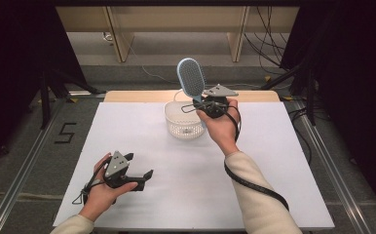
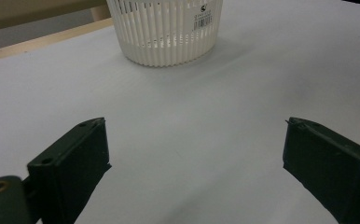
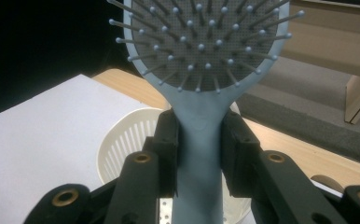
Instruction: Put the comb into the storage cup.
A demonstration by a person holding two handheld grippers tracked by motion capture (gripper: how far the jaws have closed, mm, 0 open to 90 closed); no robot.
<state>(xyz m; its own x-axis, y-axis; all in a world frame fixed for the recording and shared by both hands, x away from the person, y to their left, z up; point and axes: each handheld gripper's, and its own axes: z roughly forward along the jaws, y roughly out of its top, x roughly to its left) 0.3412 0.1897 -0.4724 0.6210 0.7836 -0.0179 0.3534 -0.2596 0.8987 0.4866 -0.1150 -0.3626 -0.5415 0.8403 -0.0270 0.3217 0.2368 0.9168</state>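
Right tool [image 1: 201, 103] pinches hairbrush [image 1: 191, 78] by its handle, held upright above basket [image 1: 183, 127] near counter [image 1: 142, 141] far edge. Left tool [image 1: 138, 170] spread, empty, low over bare counter near the front edge.

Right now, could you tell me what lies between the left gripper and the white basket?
Nothing: in the left gripper view, bare white table runs from the open left gripper to the basket.
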